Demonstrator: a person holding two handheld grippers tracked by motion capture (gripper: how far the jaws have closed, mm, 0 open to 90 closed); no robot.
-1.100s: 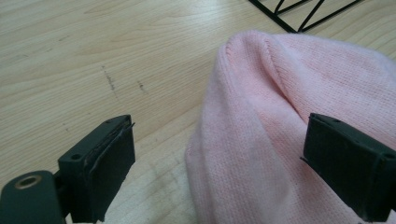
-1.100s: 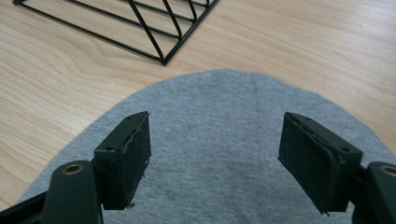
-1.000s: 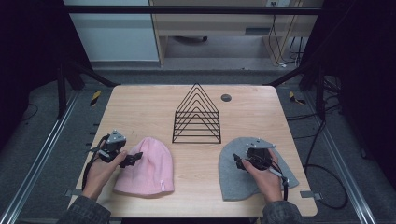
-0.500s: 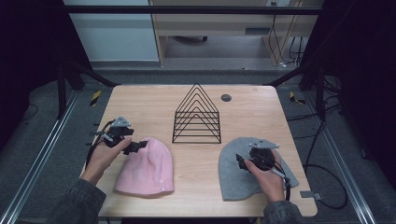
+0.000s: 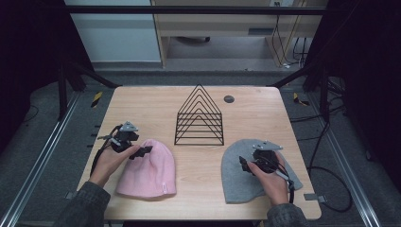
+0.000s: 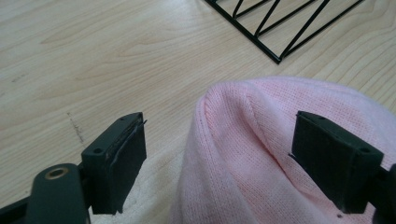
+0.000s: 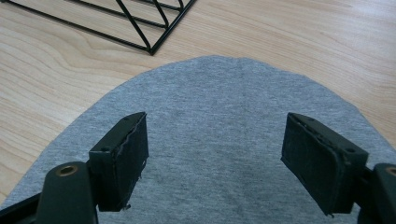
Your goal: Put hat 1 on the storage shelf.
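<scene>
A pale wooden counter [image 5: 156, 106] stands on grey carpet in a dim room, with a light cabinet and a bundle of cables behind it. At its middle rests a black wire rack [image 5: 199, 117] of nested triangles, and a small dark round disc [image 5: 229, 99] lies toward the far edge. A pink knit beanie [image 5: 147, 169] lies flat on the near left part of the counter, its crown pointing toward the rack; a small pale tag sits near its brim. The left gripper [image 5: 140, 151], held in the person's left hand [image 5: 109, 161], sits at the crown's left edge. In the left gripper view its fingers [image 6: 119, 161] stand spread and have just been closing, with the crown's rounded end between them; the right pad lies against or just over the knit, though whether it presses is hard to tell, and the left pad is clear of the wool, above bare wood. A grey beanie [image 5: 239, 177] lies flat on the near right part, well apart from the pink one. The right gripper [image 5: 246, 165], in the right hand [image 5: 272, 179], hovers over it, and the right gripper view shows its fingers [image 7: 122, 156] released and wide apart above the smooth grey fabric, gripping nothing.
</scene>
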